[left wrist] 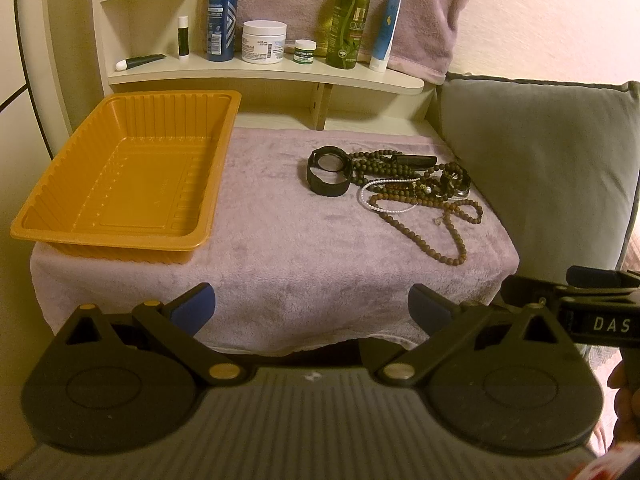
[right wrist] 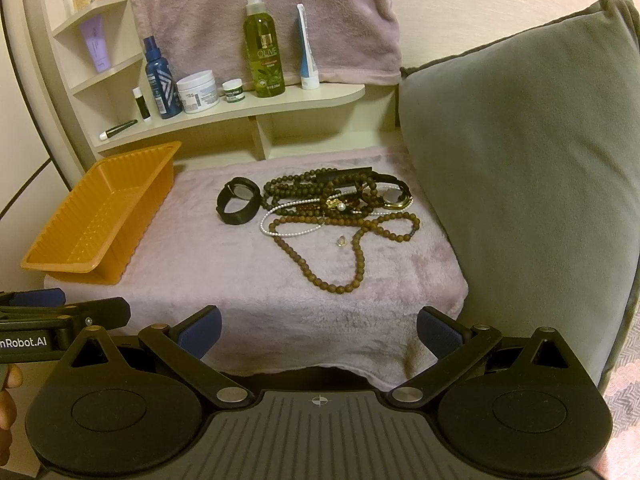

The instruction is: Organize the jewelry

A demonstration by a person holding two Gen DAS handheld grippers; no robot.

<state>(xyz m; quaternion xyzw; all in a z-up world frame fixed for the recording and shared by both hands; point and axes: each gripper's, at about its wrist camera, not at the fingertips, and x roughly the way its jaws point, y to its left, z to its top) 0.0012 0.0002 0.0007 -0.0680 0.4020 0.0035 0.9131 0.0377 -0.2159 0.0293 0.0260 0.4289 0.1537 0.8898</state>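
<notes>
An empty orange plastic tray sits on the left of a mauve towel. To its right lies a tangle of jewelry: a black watch, brown bead necklaces, a white pearl strand and gold pieces. My left gripper hangs open at the towel's near edge, nothing between its fingers. My right gripper is also open and empty, short of the beads. Each gripper's side shows at the edge of the other's view.
A grey cushion stands along the right side. Behind, a cream shelf carries bottles, jars and tubes, with a mauve towel hanging behind it. A hand shows at the lower right of the left wrist view.
</notes>
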